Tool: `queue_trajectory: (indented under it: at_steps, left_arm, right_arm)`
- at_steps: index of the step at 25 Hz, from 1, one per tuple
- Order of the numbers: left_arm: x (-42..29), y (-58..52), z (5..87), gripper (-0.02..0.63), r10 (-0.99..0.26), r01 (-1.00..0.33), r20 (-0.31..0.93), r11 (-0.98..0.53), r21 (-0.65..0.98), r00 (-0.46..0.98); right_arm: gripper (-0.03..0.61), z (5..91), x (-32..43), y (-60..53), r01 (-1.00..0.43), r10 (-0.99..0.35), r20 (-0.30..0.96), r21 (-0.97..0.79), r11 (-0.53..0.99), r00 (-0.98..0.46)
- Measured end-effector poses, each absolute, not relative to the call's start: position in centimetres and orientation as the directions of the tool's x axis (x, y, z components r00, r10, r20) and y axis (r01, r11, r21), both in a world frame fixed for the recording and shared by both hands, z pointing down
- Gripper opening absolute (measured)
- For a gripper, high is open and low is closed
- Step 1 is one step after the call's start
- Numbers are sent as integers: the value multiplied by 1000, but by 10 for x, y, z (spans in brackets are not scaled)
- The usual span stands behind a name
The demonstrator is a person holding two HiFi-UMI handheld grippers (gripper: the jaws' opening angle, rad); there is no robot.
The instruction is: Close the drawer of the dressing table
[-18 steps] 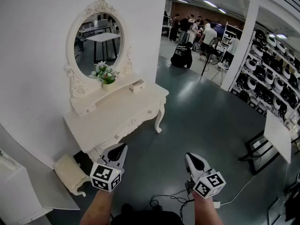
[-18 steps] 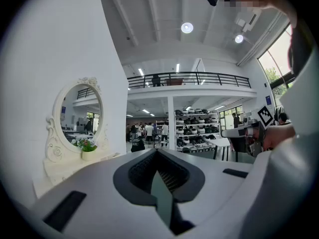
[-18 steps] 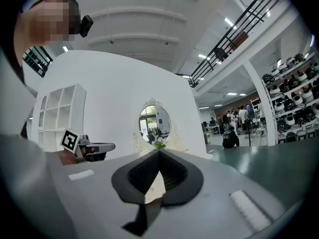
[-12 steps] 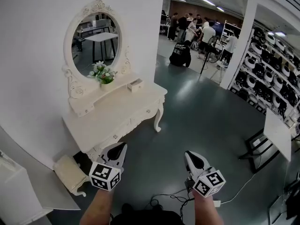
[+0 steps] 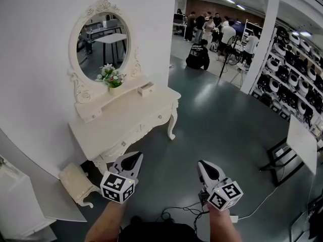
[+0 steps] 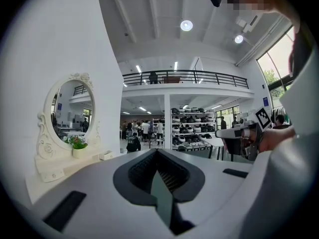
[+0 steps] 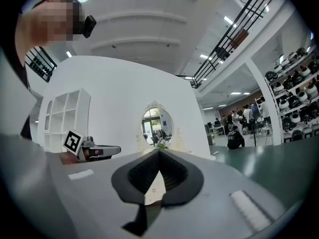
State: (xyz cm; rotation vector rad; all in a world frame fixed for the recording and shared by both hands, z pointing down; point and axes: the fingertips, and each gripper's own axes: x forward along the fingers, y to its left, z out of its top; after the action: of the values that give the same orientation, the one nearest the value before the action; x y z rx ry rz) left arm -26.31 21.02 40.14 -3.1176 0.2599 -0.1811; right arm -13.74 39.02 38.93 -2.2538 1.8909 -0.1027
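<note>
Since the earlier frames, the left gripper (image 5: 132, 158) has been shifted a little toward the middle of the head view, while the right gripper (image 5: 206, 166) has been kept almost where it was. Both are held low over the dark floor (image 5: 217, 120), well apart from the dressing table (image 5: 121, 122). In the left gripper view the left gripper (image 6: 157, 151) is seen with its jaws pressed together and nothing between them. In the right gripper view the right gripper (image 7: 159, 151) is likewise seen closed and empty. The small drawer (image 5: 147, 88) is found at the right end of the table's raised shelf, below the oval mirror (image 5: 103, 38), and is seen protruding from the shelf front. A pot of flowers (image 5: 112, 78) is set on the same shelf, to the drawer's left. A cushioned stool (image 5: 75, 183) is placed beside the table's near end. A group of people (image 5: 207, 34) is gathered far behind.
</note>
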Motion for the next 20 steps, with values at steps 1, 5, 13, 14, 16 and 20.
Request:
queue_trajectory:
  at_steps: [1,5,13,14,16,20]
  left_arm:
    - [-261,216,402,5,-168,-168,117,-986,-15,979]
    - [-254,236,404,5,-185,-187,120,-982,1,975]
    - [-246,263,420,5,-199,-207,138,-977,47,970]
    - [-246,265,421,5,-199,-207,139,-977,48,970]
    - [-245,267,421,5,-200,-209,140,-977,51,970]
    - [-242,267,423,5,-205,-214,140,-975,52,969]
  right_arm:
    - [8,390,-135,396,-966,-980,-77,-200,-164,182]
    - [8,395,-123,418,-966,-979,-70,-192,-176,192]
    - [9,413,-112,444,-957,-977,-48,-216,-193,208]
    - [9,415,-111,445,-956,-977,-45,-220,-192,207]
    - [9,417,-110,447,-956,-978,-43,-224,-191,205]
    - [9,417,-107,445,-958,-980,-36,-222,-184,197]
